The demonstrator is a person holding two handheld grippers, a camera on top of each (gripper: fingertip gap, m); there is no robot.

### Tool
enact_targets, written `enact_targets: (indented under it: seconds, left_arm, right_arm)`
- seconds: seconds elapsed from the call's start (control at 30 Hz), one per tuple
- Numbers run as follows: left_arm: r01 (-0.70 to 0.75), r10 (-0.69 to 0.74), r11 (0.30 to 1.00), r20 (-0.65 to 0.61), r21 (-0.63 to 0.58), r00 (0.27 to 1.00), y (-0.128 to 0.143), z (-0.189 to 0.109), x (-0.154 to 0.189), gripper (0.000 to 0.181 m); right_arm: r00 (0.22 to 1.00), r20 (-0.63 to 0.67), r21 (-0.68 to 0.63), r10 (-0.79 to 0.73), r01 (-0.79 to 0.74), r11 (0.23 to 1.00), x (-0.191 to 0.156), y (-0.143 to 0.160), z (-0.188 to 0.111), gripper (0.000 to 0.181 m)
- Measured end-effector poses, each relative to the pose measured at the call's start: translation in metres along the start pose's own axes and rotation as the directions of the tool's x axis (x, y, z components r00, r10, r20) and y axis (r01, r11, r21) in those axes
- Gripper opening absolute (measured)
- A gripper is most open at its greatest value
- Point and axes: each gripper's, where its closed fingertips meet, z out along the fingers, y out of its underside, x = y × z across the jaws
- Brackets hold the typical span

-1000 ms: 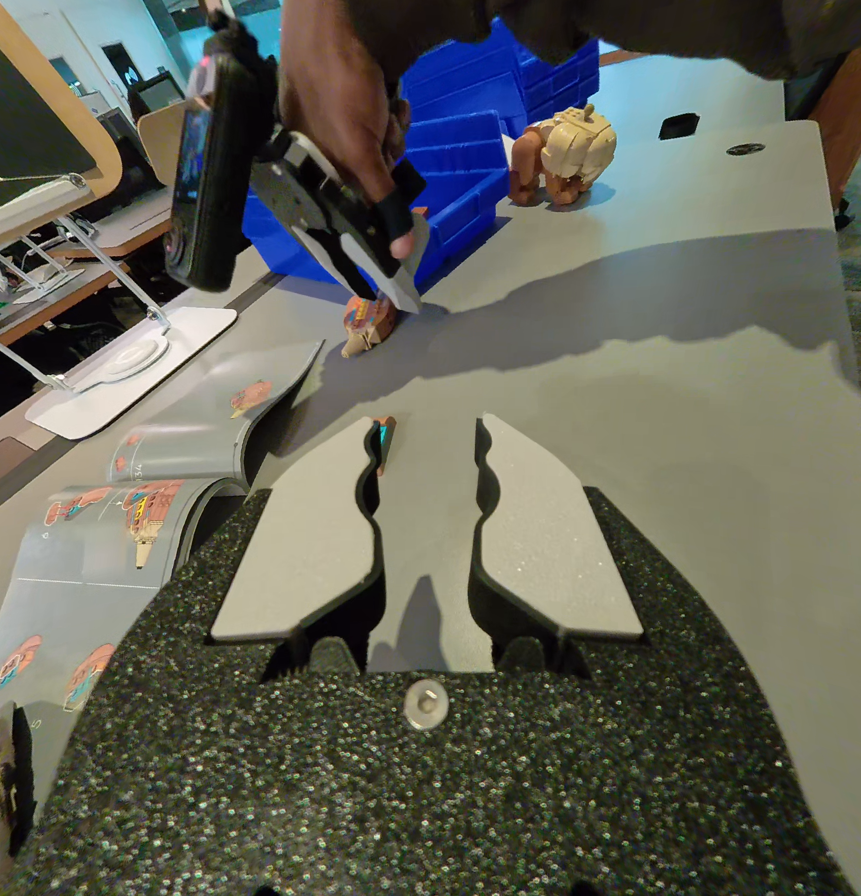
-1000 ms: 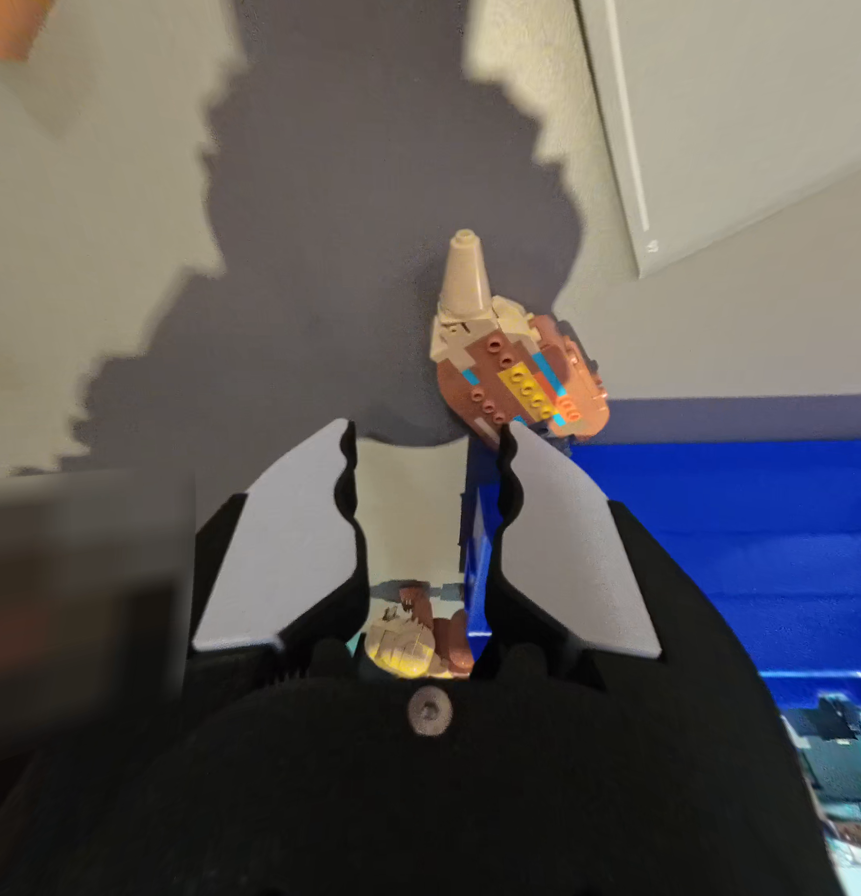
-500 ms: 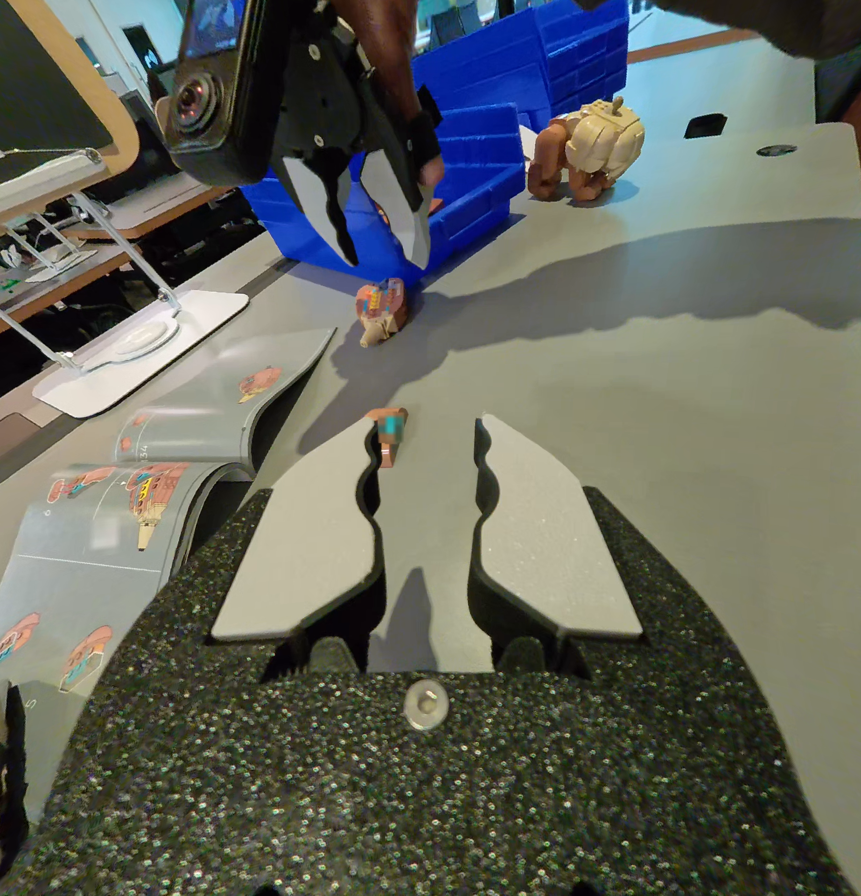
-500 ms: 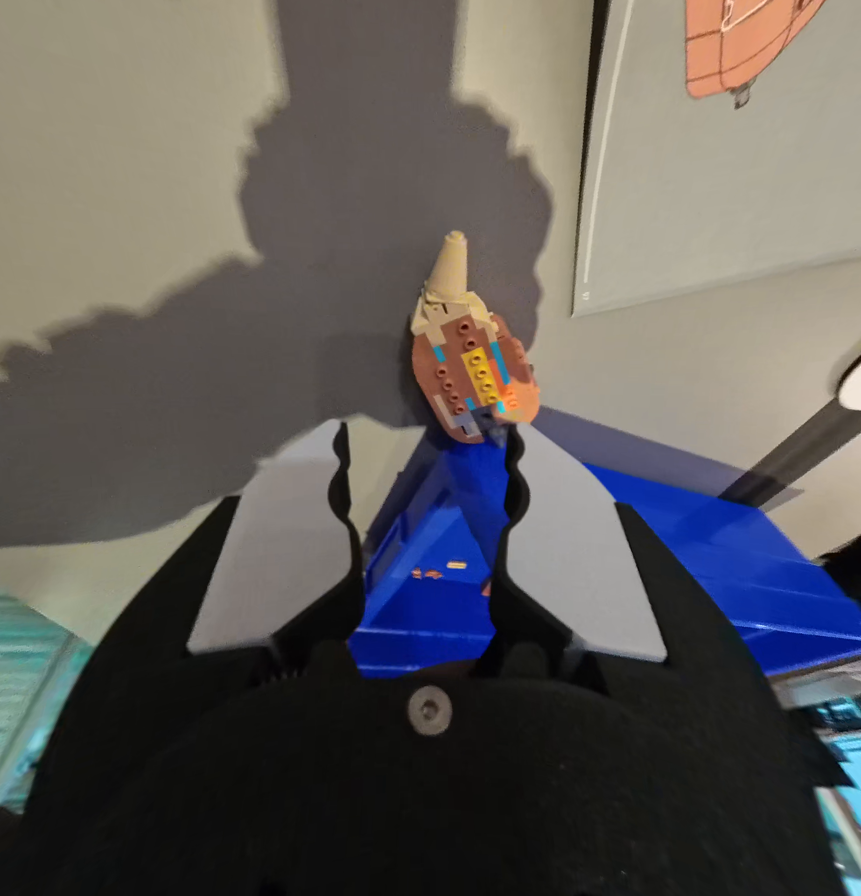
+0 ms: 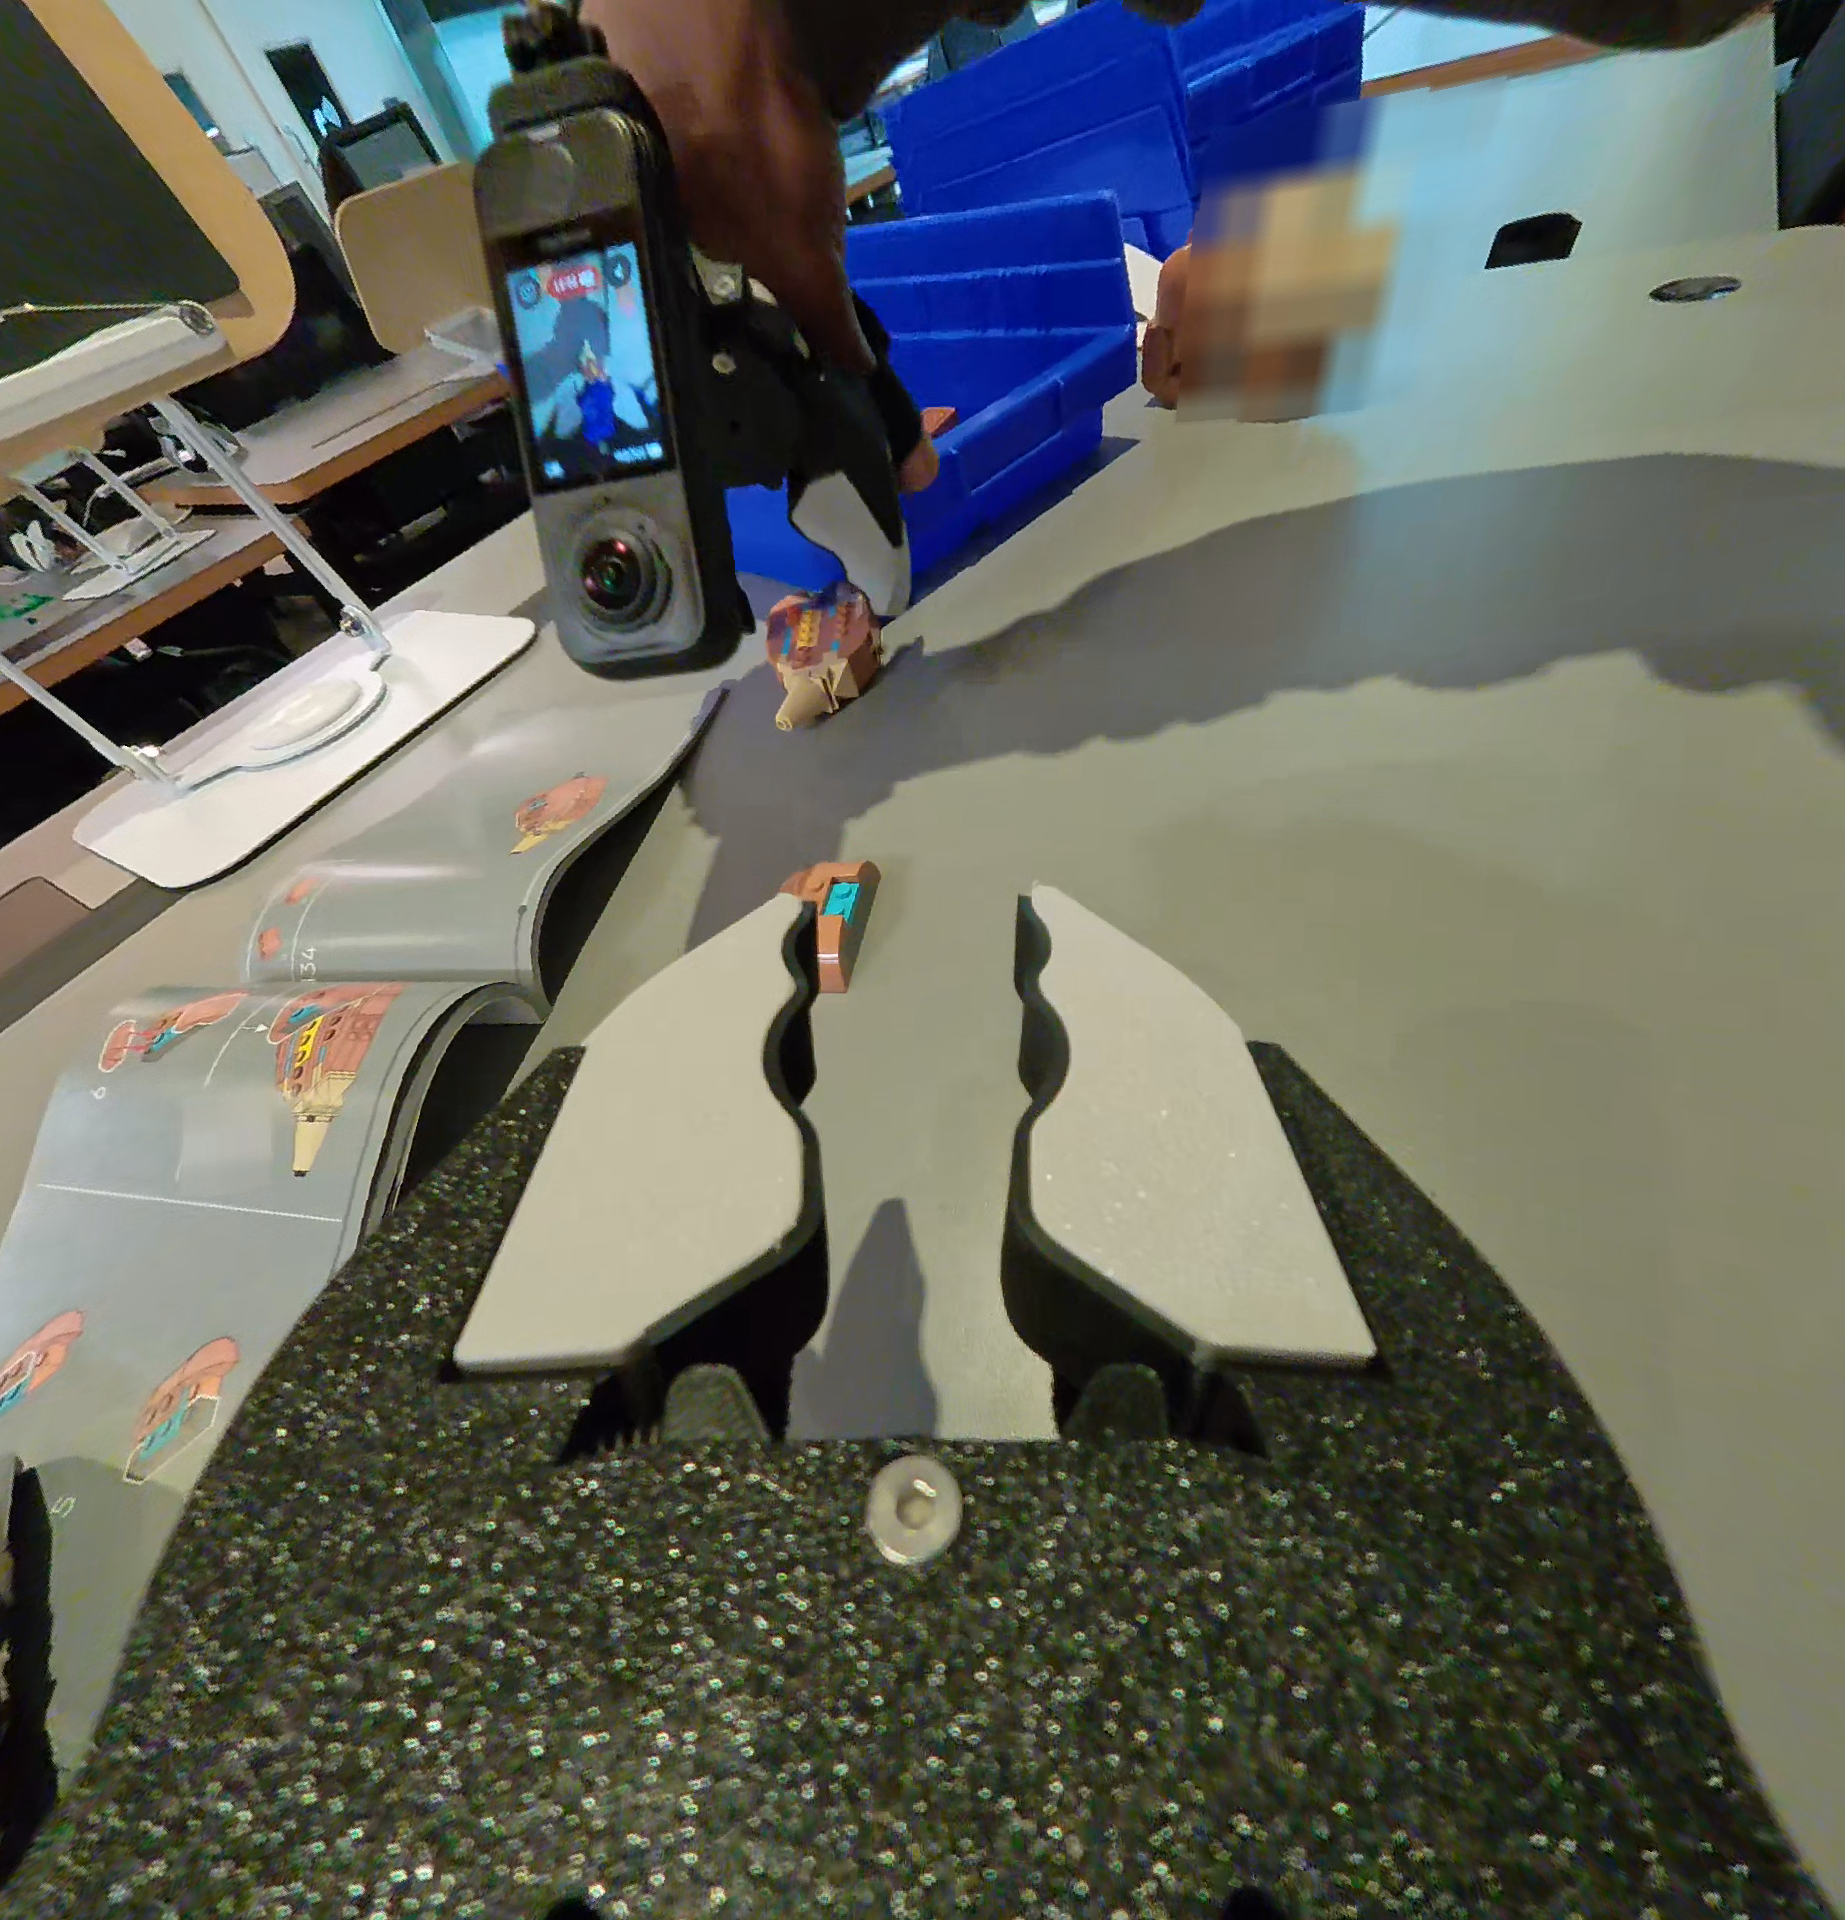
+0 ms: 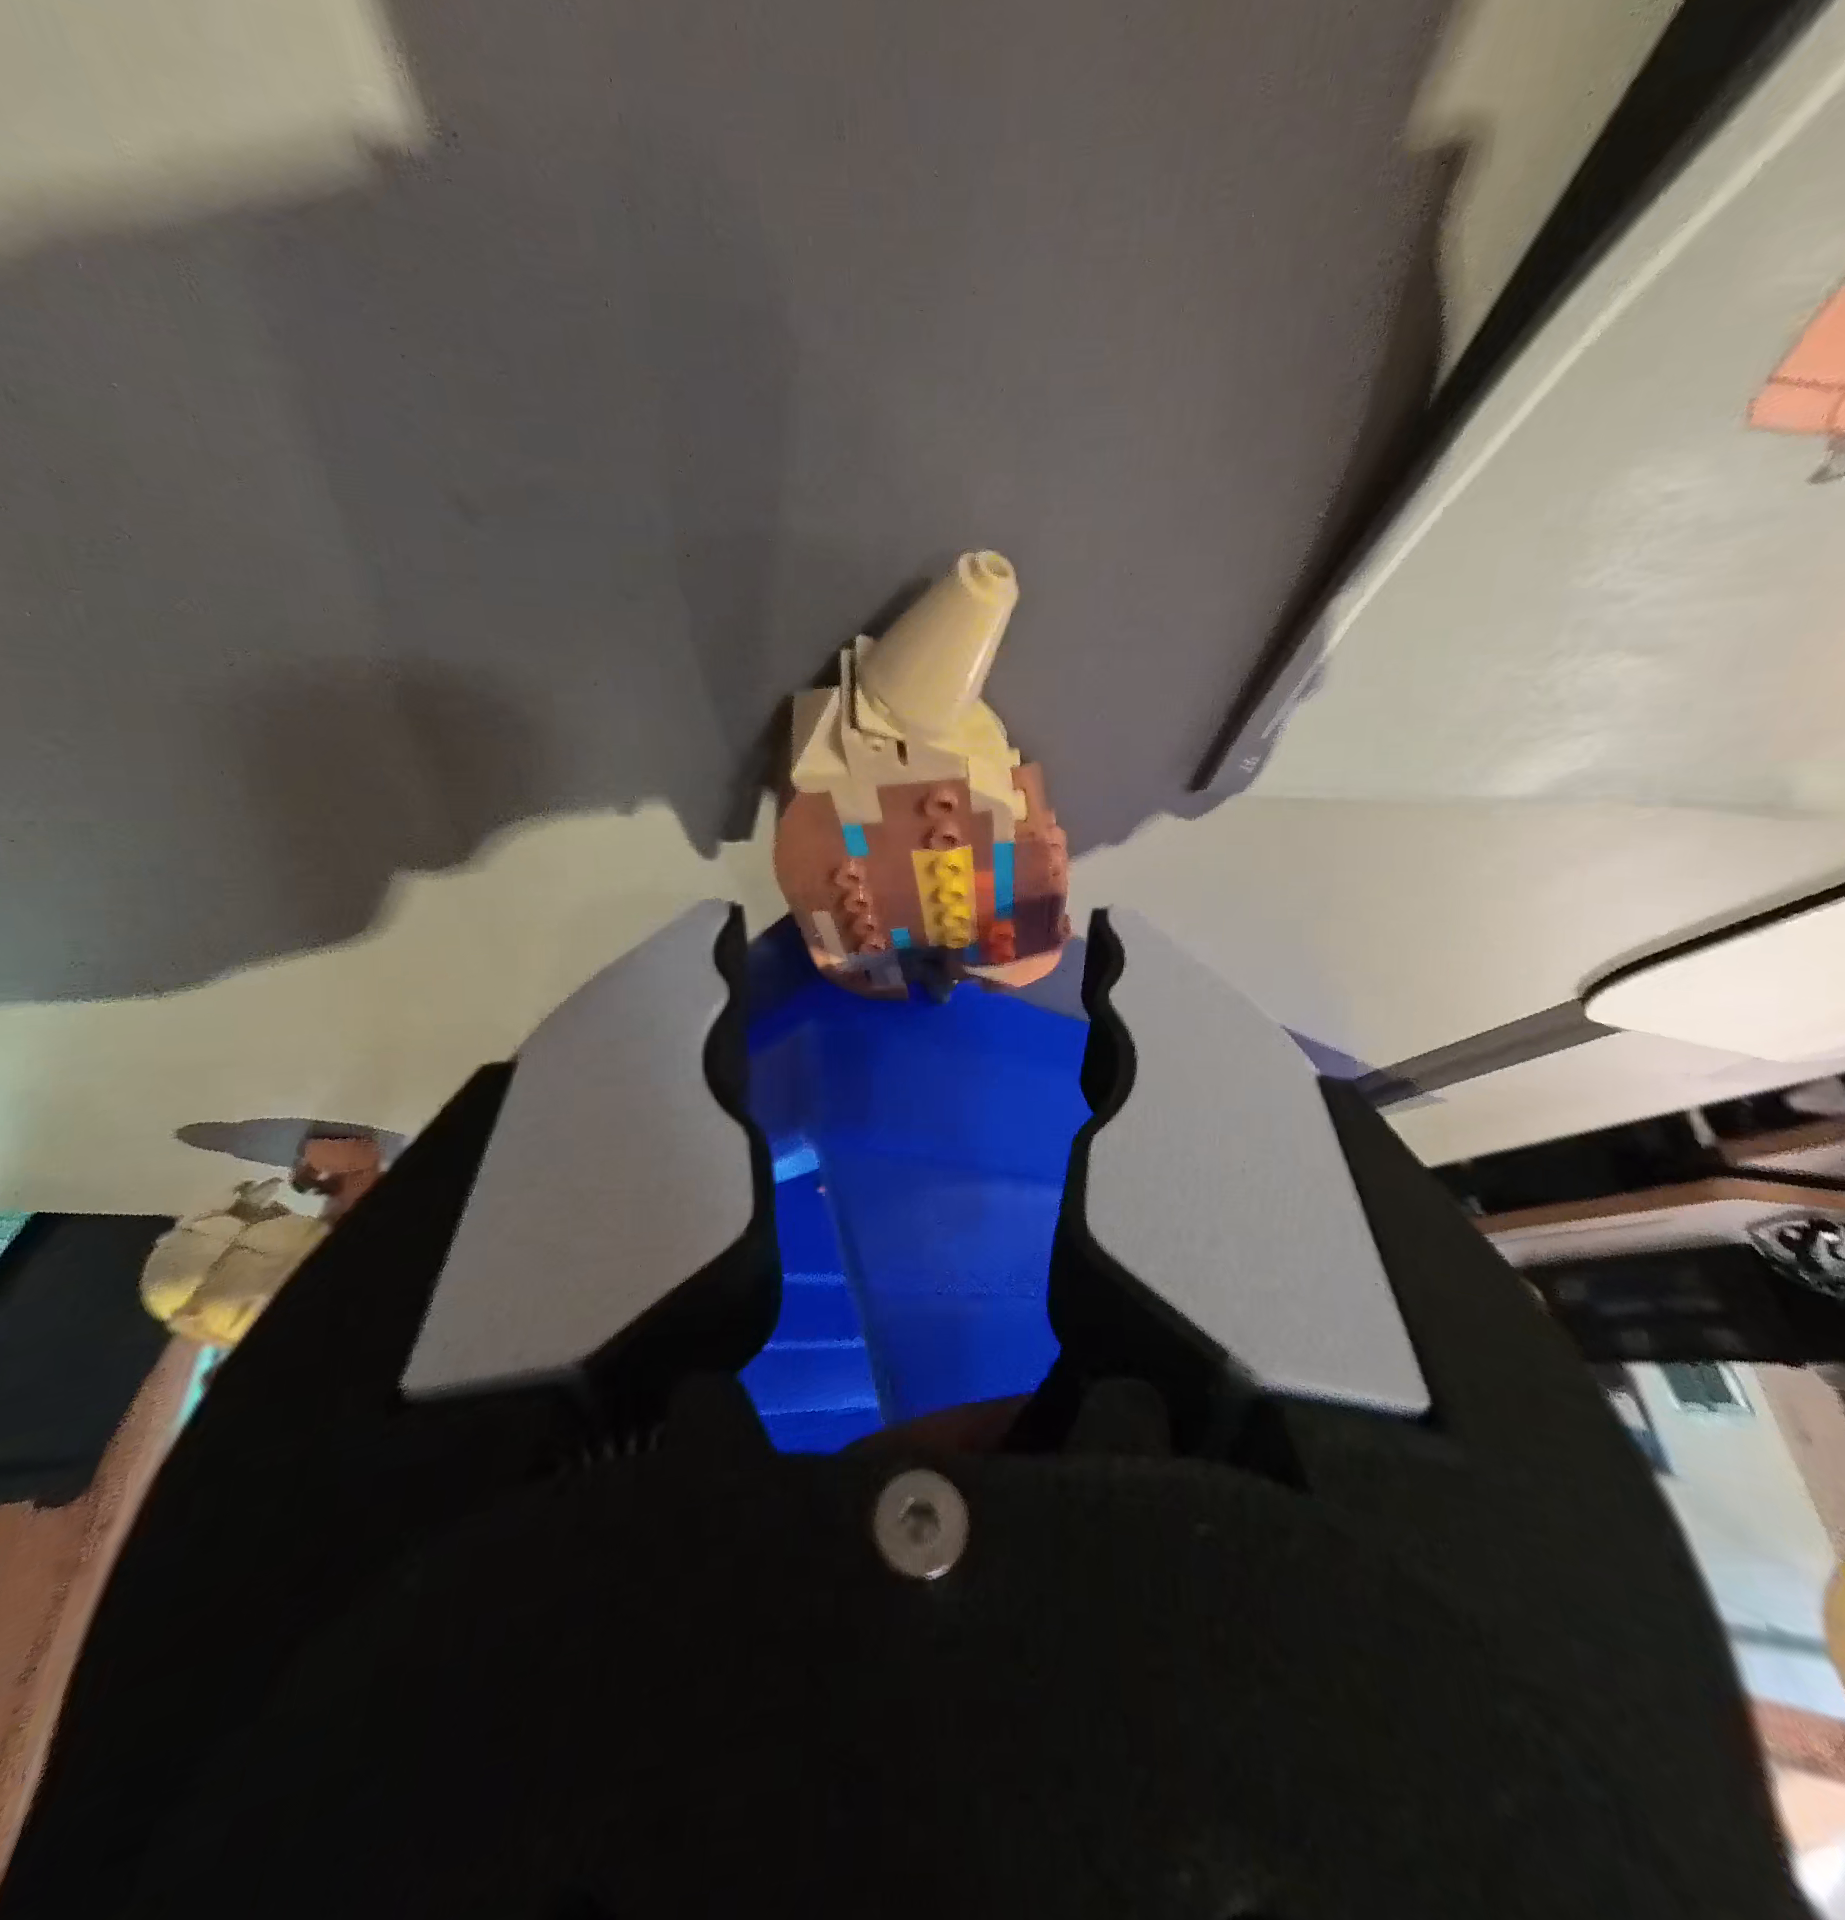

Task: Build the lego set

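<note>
On the grey surface (image 5: 1417,935), a small brown lego piece (image 5: 843,920) lies mid-frame by the left gripper (image 5: 913,914), jaws wide. Higher up, the right gripper (image 6: 913,920), also wide, hangs over the cone-tipped lego model (image 6: 923,821).

- A grey worktop (image 5: 1469,935) fills the near scene, crossed by broad dark shadows.
- Far left stand wooden desks (image 5: 378,426) and a tan chair (image 5: 404,249).
- A pale wall (image 5: 222,62) lies beyond.

two tools (image 5: 913,914) (image 6: 913,925), two lego builds (image 5: 822,652) (image 5: 840,920), one booklet (image 5: 274,1039)
</note>
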Motion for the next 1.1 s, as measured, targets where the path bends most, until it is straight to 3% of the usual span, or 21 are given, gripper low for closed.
enact_targets:
  seconds: [0.17,0.3,0.57,0.77,1.1]
  left_arm:
    - [-0.004,0.004,1.0,0.001,-0.004,1.0,0.001,0.001,0.0,0.036]
    - [-0.002,0.002,1.0,0.009,0.0,1.0,0.001,0.0,-0.002,0.036]
    - [0.007,-0.007,1.0,0.024,-0.003,1.0,0.002,-0.001,-0.006,0.036]
    - [0.006,-0.005,1.0,0.038,-0.014,0.999,0.005,-0.001,-0.009,0.036]
    - [0.029,-0.026,0.998,0.059,-0.05,0.998,0.017,-0.003,-0.015,0.036]
  right_arm:
    - [0.998,-0.051,-0.039,-0.028,0.026,0.999,0.003,0.001,0.012,0.055]
    - [0.994,-0.073,0.009,-0.083,0.084,0.996,-0.005,-0.008,0.007,0.055]
    - [0.996,-0.014,0.062,-0.088,0.088,0.994,-0.054,-0.031,-0.019,0.055]
    - [0.993,0.05,0.171,-0.103,0.093,0.981,-0.091,-0.064,-0.038,0.055]
    - [0.998,-0.054,0.191,-0.029,0.038,0.981,-0.087,-0.091,-0.044,0.055]
